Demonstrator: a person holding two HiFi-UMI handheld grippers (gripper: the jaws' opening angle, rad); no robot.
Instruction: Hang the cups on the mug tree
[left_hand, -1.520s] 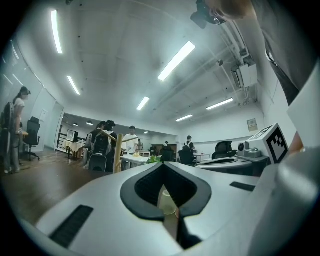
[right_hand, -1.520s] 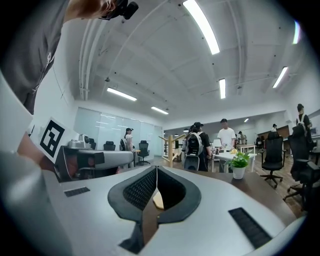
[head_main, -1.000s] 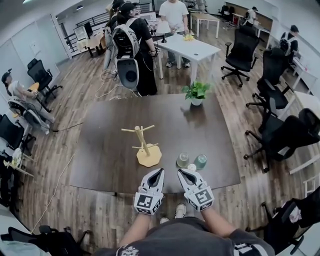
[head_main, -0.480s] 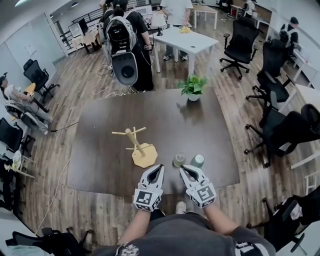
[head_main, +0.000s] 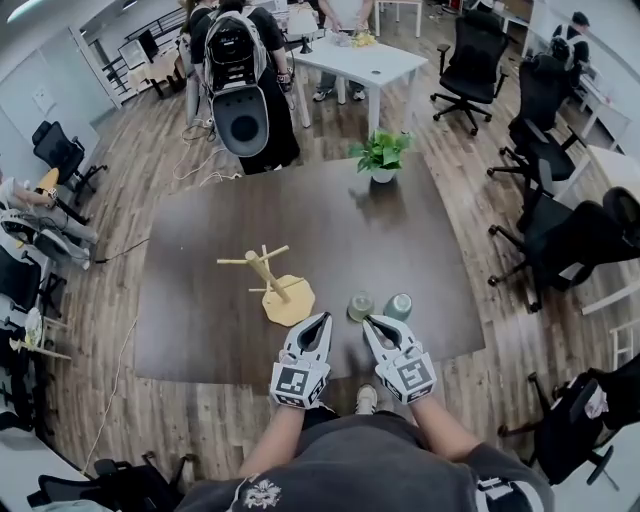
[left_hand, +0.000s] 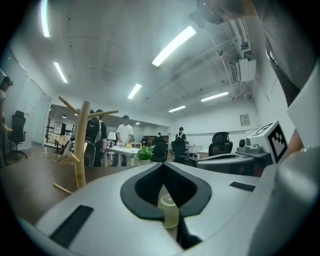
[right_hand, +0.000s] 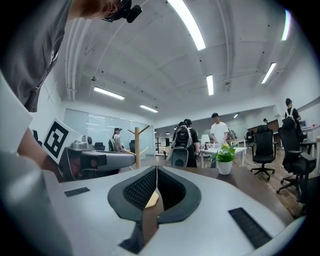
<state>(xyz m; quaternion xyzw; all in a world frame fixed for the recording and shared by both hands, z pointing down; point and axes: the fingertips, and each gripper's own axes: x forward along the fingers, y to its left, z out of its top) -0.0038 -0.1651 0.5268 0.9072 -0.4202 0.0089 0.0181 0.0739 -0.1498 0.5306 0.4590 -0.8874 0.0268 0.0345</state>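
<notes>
My left hand-held gripper (head_main: 318, 322) and right hand-held gripper (head_main: 374, 324) hover level over the worktop's (head_main: 200, 300) near edge. Both are pinched closed and empty, probably staging an approach. The pale cup (head_main: 361, 306) and green cup (head_main: 399, 306) stand just ahead, right of the mug tree (head_main: 268, 283), neither hung yet.

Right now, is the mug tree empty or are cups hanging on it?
Empty. The mug tree has bare pegs; both cups stand on the table beside it.
</notes>
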